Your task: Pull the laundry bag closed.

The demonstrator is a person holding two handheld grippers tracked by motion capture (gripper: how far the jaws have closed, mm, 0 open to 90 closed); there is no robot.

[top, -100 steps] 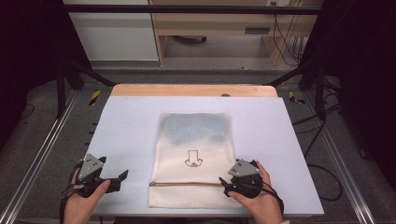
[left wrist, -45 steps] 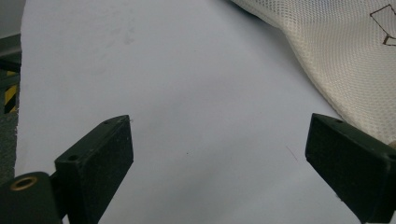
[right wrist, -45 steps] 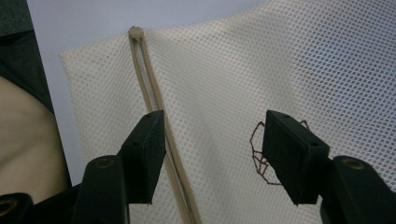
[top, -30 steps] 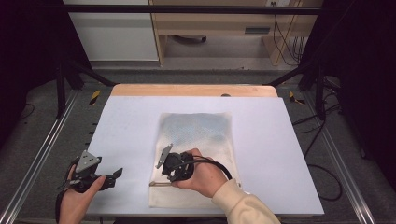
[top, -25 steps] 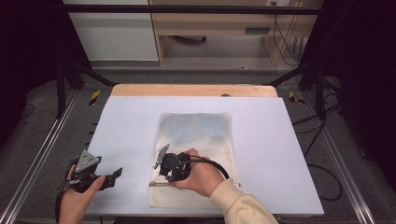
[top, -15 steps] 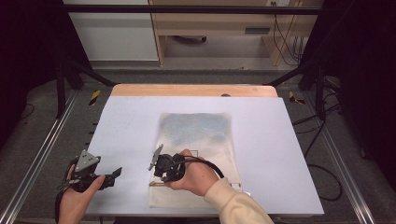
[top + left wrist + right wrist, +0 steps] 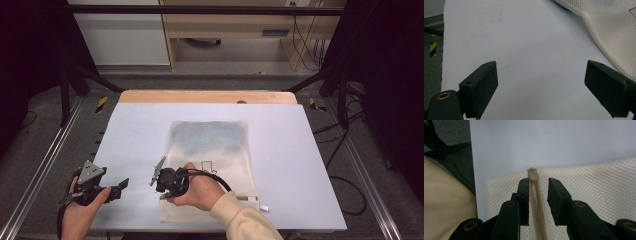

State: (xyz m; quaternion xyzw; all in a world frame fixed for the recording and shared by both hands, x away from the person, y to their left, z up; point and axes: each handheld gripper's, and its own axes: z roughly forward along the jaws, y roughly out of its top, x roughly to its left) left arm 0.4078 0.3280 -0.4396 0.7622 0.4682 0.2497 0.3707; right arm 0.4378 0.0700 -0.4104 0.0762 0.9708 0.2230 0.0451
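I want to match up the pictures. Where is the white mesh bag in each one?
High view: the mesh bag lies flat mid-table, its near end under the right tool.
Left gripper view: the mesh bag fills the top right corner, beyond the open left tool.
Right gripper view: the mesh bag spreads across the lower part, its zipper between the jaws.
Shared landmark: the pale table.

Cream mesh bag (image 7: 215, 165) lying flat on table, mid-front, blue-tinted at far end, small line drawing at centre. Tan zipper (image 7: 536, 205) running along near end, pull (image 7: 533, 174) sitting at left corner.
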